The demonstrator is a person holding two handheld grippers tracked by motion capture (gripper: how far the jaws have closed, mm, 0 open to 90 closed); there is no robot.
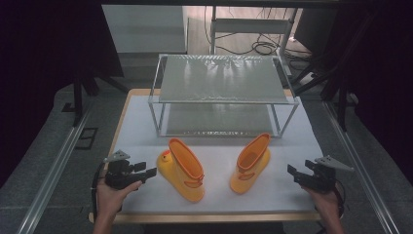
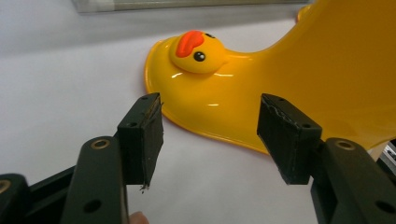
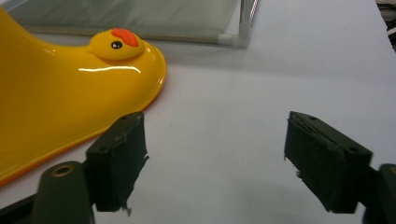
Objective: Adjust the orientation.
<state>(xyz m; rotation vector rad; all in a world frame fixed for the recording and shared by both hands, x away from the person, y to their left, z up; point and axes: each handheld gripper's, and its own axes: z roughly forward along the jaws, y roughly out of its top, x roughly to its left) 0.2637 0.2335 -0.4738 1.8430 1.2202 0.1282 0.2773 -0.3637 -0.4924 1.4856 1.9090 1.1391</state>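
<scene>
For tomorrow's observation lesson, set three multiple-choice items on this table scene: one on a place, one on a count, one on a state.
1. Where does the rack stand?
A. Behind the boots, farther from the person
B. Between the boots
C. On the floor at the left

2. How many boots are on the table?
A. One
B. Two
C. Four

3. How is the left tool?
A. Shut on a boot
B. Open, holding nothing
C. Shut on the rack

Answers:
1. A: in the high view the rack is at the table's far side, beyond the left boot and right boot.
2. B: two yellow boots lie there, each with a duck face on its toe.
3. B: in the left gripper view the jaws stand wide apart, short of the boot.
</scene>
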